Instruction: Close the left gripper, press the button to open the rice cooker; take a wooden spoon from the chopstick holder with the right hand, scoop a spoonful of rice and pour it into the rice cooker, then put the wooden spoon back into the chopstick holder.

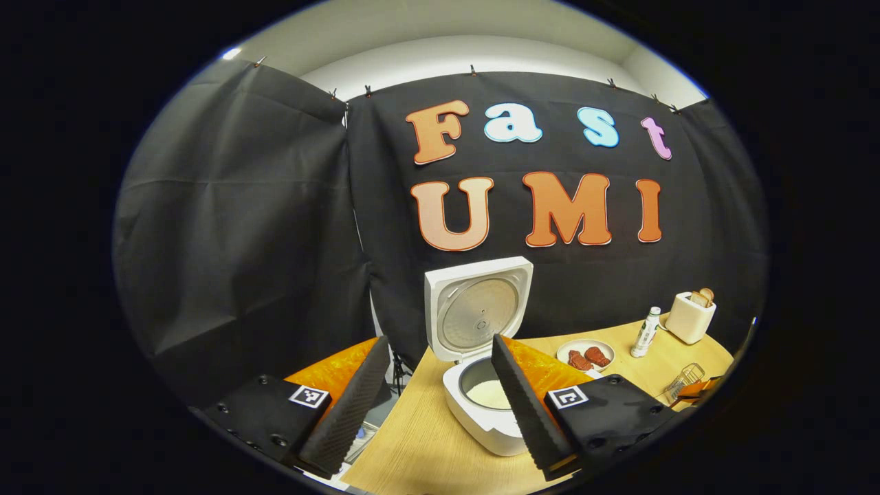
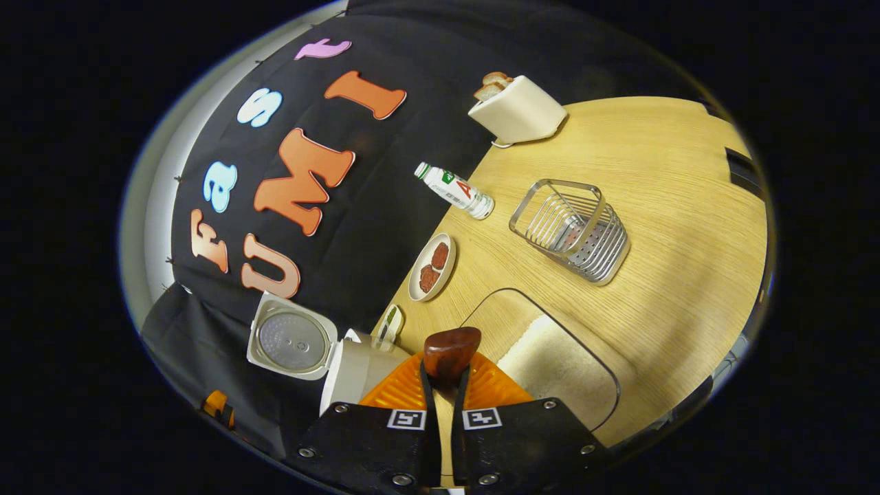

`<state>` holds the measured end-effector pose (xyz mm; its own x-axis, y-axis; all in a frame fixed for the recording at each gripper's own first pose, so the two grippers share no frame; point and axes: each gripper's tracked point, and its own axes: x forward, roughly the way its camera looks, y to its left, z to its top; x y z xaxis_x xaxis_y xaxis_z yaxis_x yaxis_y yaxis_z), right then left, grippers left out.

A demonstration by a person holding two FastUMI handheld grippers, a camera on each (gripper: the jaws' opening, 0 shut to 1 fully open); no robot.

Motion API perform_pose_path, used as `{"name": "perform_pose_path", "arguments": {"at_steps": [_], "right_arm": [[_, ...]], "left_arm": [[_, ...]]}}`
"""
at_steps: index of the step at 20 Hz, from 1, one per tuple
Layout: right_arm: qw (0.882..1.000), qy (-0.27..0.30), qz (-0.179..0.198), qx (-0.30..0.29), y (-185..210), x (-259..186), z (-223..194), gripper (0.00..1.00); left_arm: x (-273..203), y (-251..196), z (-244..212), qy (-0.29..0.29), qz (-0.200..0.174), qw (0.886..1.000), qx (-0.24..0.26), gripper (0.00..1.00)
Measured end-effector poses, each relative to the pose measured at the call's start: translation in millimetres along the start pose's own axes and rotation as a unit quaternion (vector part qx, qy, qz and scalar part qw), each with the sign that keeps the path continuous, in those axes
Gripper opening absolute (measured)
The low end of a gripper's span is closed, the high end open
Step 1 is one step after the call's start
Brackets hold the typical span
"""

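Spoon (image 2: 450, 352) clamped between right gripper's (image 2: 445, 385) jaws.

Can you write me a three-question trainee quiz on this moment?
1. True or false: the rice cooker lid is open.
2. What does the right gripper hold? A) bottle B) wooden spoon C) plate
3. Fill in: the chopstick holder stands on the ____.

Key:
1. True; the lid stands upright and rice shows in the pot.
2. B; both fingers press on it.
3. Table.
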<state>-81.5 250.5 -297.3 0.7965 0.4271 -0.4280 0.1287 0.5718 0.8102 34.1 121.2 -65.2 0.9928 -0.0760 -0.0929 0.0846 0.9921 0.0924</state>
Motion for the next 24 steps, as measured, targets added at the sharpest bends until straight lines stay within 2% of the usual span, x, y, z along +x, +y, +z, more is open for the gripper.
{"name": "perform_pose_path", "arguments": {"at_steps": [14,24], "right_arm": [[0.999,-0.021,0.017,0.046,25,-12,44,0.05],[0.995,-0.021,0.057,0.08,81,-11,56,0.05]], "left_arm": [[12,-3,-1,0.004,0.003,1.0,-0.013,1.0],[21,-11,-12,0.013,-0.015,0.999,-0.031,1.0]]}}
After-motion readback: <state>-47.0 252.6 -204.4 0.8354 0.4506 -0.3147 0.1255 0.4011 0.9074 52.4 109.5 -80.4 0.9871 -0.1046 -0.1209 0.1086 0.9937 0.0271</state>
